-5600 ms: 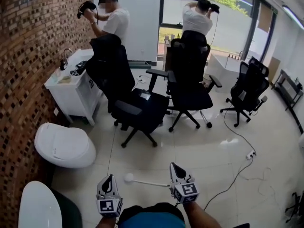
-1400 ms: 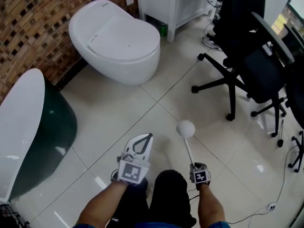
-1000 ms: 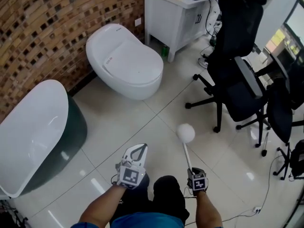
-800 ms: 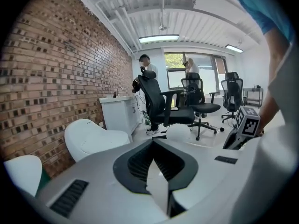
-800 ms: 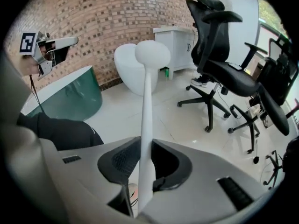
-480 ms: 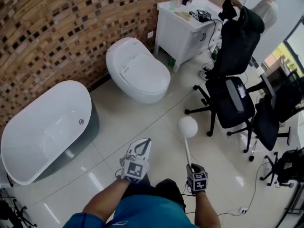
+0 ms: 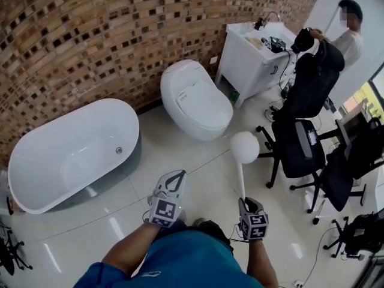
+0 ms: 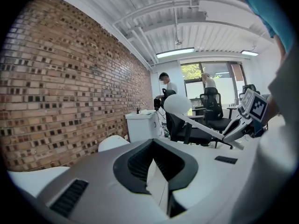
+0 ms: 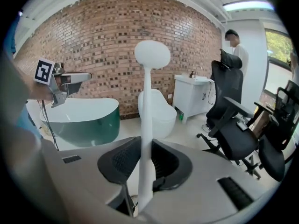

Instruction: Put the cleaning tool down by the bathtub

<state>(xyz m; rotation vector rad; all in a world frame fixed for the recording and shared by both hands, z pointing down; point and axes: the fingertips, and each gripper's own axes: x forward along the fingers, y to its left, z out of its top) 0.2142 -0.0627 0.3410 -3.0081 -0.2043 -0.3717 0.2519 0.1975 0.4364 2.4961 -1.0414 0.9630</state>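
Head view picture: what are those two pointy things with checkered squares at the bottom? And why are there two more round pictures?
Those are two grabbing tools. A person holds one in each hand and wears a camera on the head, so the head view looks down on their own arms. The left tool is pinched shut with nothing in it. The right tool is shut on a white cleaning stick with a ball on top. The checkered squares are markers and are part of each tool. The two round pictures come from little cameras that ride on the tools and look along their jaws. On the shiny floor stand a white bathtub, a toilet and black office chairs, near a brick wall.
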